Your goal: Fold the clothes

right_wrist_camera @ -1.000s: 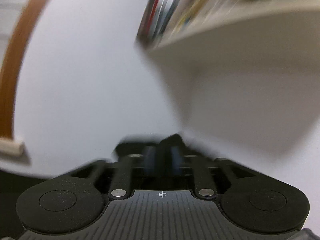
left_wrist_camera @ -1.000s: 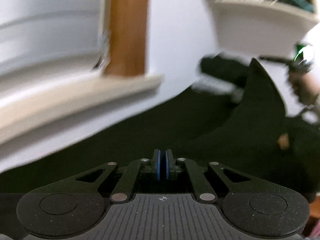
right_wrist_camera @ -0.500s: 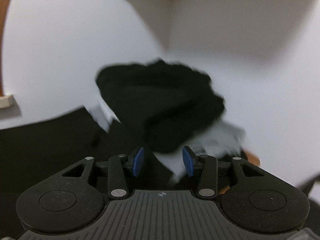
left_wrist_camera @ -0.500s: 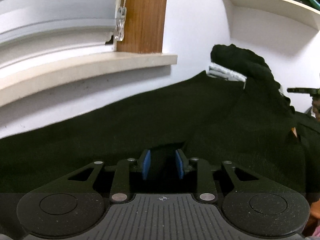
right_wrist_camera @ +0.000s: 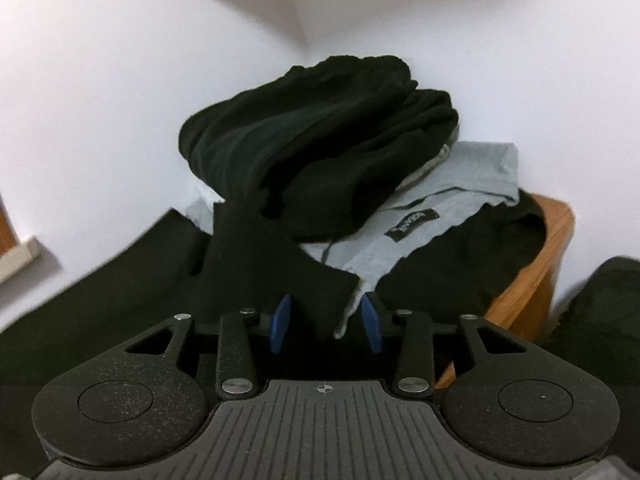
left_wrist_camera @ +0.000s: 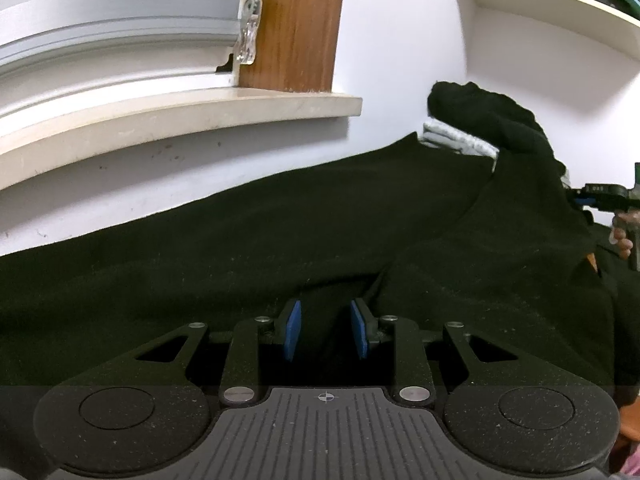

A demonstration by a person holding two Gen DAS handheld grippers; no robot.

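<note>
With the black garment (left_wrist_camera: 280,240) spread across mid-frame, the left gripper (left_wrist_camera: 326,330) and right gripper (right_wrist_camera: 326,324) hover with jaws apart over its edges, seemingly between folds, needing fresh grips.

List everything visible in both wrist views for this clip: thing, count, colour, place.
black garment: one, black, spread flat in front of both grippers
bunched black clothing: one heap, black, on top of the pile in the corner
grey garment: one, grey with a dark label, under the black heap
wooden furniture: one, orange-brown, right of the pile
windowsill: one, cream, upper left
wooden frame: one, brown, above the sill
blind: one, white, with a bead chain
shelf: one, white, holding books, upper right
left gripper: black with blue pads, open over the black garment
right gripper: same, open, cloth edge between its fingers
</note>
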